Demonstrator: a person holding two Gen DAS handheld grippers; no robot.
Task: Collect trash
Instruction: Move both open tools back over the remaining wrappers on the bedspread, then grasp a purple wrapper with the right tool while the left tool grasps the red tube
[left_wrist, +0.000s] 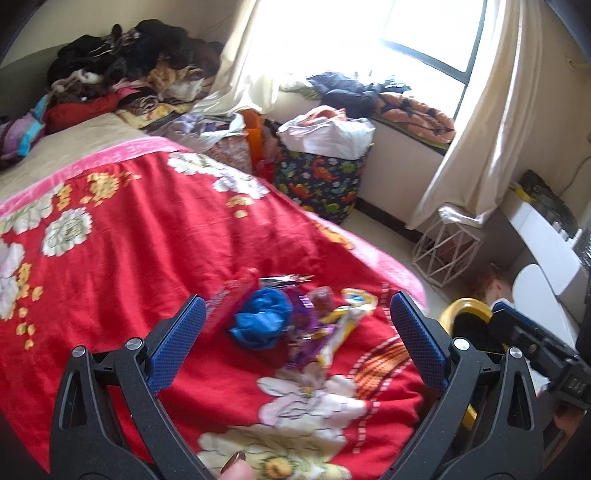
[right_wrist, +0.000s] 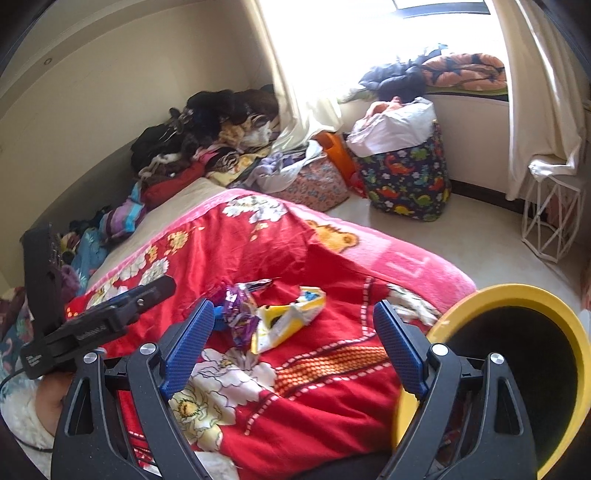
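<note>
Both the left hand-held gripper (left_wrist: 297, 334) and right hand-held gripper (right_wrist: 293, 338) are hanging wide open, empty, above the wrappers (right_wrist: 284, 321) lying on the red blanket (right_wrist: 325, 398), beside the yellow bin (right_wrist: 517, 354)

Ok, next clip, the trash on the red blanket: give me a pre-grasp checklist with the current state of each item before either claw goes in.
1. Left claw open and empty: ok, nothing between its pads.
2. Right claw open and empty: ok.
3. Trash in sight: ok. Blue crumpled piece, purple wrapper and yellow-white wrapper lie together on the red blanket.
4. Yellow bin ready: ok, its mouth is open beside the bed.
5. Pieces separable for a single pick: cannot tell, they overlap and the picture is blurred.
6. Claws touching trash: not yet, both are short of the pile.
</note>
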